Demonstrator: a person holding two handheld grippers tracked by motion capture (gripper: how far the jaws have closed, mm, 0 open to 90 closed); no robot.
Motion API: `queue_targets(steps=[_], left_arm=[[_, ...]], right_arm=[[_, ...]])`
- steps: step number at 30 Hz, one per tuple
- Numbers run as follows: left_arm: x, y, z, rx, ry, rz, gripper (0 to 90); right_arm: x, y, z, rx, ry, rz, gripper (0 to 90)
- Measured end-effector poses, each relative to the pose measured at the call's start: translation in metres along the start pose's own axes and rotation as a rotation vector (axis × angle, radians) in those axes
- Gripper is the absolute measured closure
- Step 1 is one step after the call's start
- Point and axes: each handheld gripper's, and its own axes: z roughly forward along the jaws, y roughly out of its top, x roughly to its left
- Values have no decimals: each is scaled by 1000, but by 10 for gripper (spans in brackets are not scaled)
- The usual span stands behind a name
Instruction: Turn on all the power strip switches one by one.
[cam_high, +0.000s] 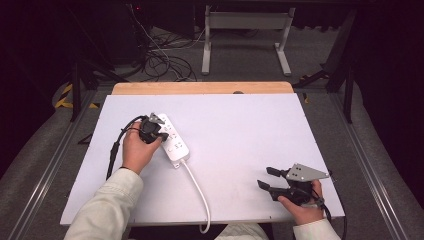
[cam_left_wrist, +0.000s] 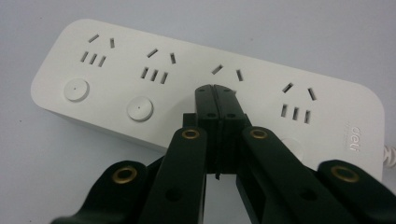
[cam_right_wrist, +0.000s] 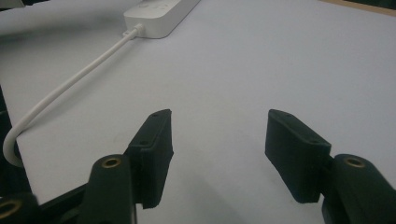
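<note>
- Power strip (cam_high: 172, 139) lies on the left half of the white table (cam_high: 240, 150), well in from the near edge. Its long axis runs diagonally, from far-left down to near-right.
- Its white cord (cam_high: 199, 192) leaves the near-right end and runs toward me, off the near edge of the table.
- Left gripper (cam_high: 159, 134) sits right on the strip, coming in from the strip's left long side, roughly square to the long axis.
- In the left gripper view the jaws are clenched, pad against pad, nothing between them. The joined tip (cam_left_wrist: 215, 93) stands over the top face of the strip (cam_left_wrist: 187, 70), just below the third socket along, in the row where the round buttons sit.
- Two round buttons (cam_left_wrist: 139, 108) are plain to the left of the tip; the one under the tip is hidden by the jaws, so I cannot tell whether the tip presses it or only hovers.
- Right gripper (cam_high: 267, 177) rests at the near-right of the table, well apart from the strip, pointing left toward the cord.
- In the right gripper view its jaws are spread wide and hold nothing; the pads (cam_right_wrist: 154, 149) frame bare table, with the strip's cord end (cam_right_wrist: 159, 14) far off at top left.
- Judgement: the left hand is much the nearer, already on the strip. Any next move along the button row means sliding along the diagonal axis, not across it. The right hand would need a long reach far-left to help.
</note>
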Motion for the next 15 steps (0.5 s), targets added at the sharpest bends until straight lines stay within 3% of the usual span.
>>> queue_targets(steps=[3, 15], left_arm=[[-2, 1, 0, 8, 27, 11, 899], [-2, 1, 0, 17, 22, -10, 900]], right_arm=[[0, 0, 0, 0, 1, -1, 423], [0, 0, 0, 1, 3, -4, 423]])
